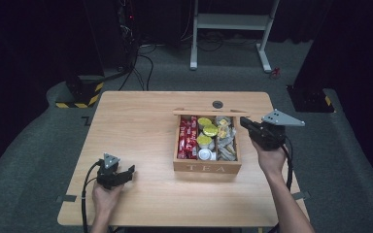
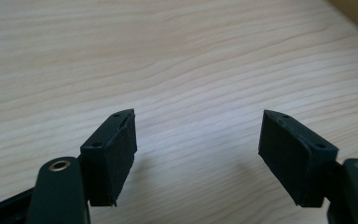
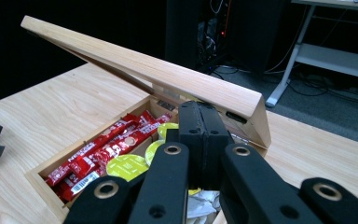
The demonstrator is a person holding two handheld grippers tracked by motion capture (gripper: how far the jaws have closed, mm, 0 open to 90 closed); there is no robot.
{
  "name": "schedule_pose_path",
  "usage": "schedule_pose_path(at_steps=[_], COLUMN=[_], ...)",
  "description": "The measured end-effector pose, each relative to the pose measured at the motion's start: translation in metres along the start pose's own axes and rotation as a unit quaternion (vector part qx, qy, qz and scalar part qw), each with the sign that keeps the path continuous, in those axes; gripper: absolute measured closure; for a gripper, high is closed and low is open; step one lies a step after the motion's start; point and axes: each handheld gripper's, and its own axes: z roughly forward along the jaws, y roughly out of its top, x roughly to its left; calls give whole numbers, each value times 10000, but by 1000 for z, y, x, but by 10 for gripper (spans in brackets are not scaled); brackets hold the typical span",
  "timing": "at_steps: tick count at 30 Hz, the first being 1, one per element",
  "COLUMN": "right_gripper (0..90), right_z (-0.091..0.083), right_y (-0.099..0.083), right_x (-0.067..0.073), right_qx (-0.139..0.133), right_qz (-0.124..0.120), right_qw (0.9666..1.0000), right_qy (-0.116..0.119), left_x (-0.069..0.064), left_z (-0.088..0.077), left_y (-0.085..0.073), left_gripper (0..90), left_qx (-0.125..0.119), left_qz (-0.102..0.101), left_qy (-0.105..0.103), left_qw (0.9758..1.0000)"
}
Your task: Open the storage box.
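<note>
1. High view: the right claw (image 1: 245, 123) hovers with jaws pressed together, holding nothing, at the right rear corner of the tea box (image 1: 207, 167), just beside its raised lid (image 1: 209, 112). The lid's long axis runs crosswise ahead of this claw's tip. The left claw (image 1: 128, 171) rests on the counter (image 1: 136, 121), well apart from the box, so the right hand is nearer.
2. Left gripper view: the left claw (image 2: 198, 154) is spread, with bare counter (image 2: 168, 60) between the jaws.
3. Right gripper view: the closed right claw (image 3: 204, 122) sits just under the tilted lid (image 3: 168, 79), red sachets (image 3: 107, 149) lower left.
</note>
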Motion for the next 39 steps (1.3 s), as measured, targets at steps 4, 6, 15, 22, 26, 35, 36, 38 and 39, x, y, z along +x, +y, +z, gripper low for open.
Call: schedule_pose_path(at_steps=[4,6,15,22,26,35,36,38,39], right_gripper=[900,899,900,899,899,899,899,900,900], right_z=[1,1,4,6,7,8,8,8,8], right_y=[1,2,6,10,11,14,14,15,15], right_x=[-1,-1,-4,-6,-7,-8,-8,-8,-8], right_qx=[-30,-25,-15,-16,-25,-7,1,6,3], right_qz=[42,39,50,69,71,18,17,15,-3], right_qw=[10000,10000,10000,10000,10000,10000,10000,10000,10000], right_qy=[13,14,24,28,31,-10,-11,-13,-21], left_x=[-9,-14,-42,-65,-75,-102,-105,-111,-115], left_z=[-3,-5,-5,-3,0,8,10,12,14], left_y=[11,16,39,61,69,93,96,101,104], left_gripper=[312,342,348,358,353,321,321,317,316], left_qx=[-95,-225,-342,-410,-374,-409,-429,-409,-401], left_qz=[88,155,369,587,750,1022,1018,1021,1048], left_qy=[-245,-387,-975,-1427,-1506,-1780,-1839,-1927,-1960], left_qw=[9996,9989,9940,9872,9850,9778,9767,9751,9742])
